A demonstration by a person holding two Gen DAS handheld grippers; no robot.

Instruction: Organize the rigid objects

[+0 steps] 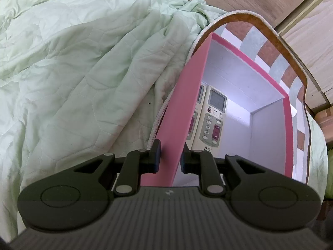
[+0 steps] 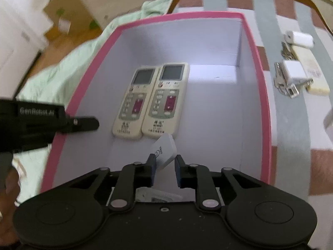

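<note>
A pink box (image 2: pixel 264 104) with a white inside holds two cream remote controls (image 2: pixel 149 100) lying side by side; they also show in the left wrist view (image 1: pixel 212 116). My left gripper (image 1: pixel 170 160) is shut on the box's pink left wall (image 1: pixel 183 112); it shows from the side in the right wrist view (image 2: pixel 83 123). My right gripper (image 2: pixel 165 170) hangs over the box's near end. A small white charger block (image 2: pixel 164 152) sits tilted between its fingers, touching the left pad, with a gap at the right pad.
The box stands on a striped brown and grey mat (image 2: pixel 291 125) over a pale green quilt (image 1: pixel 83 73). To the box's right on the mat lie white adapters (image 2: pixel 295 73), keys (image 2: pixel 280 79) and a cream flat device (image 2: pixel 314 70). A cardboard box (image 2: pixel 68 10) stands on the floor.
</note>
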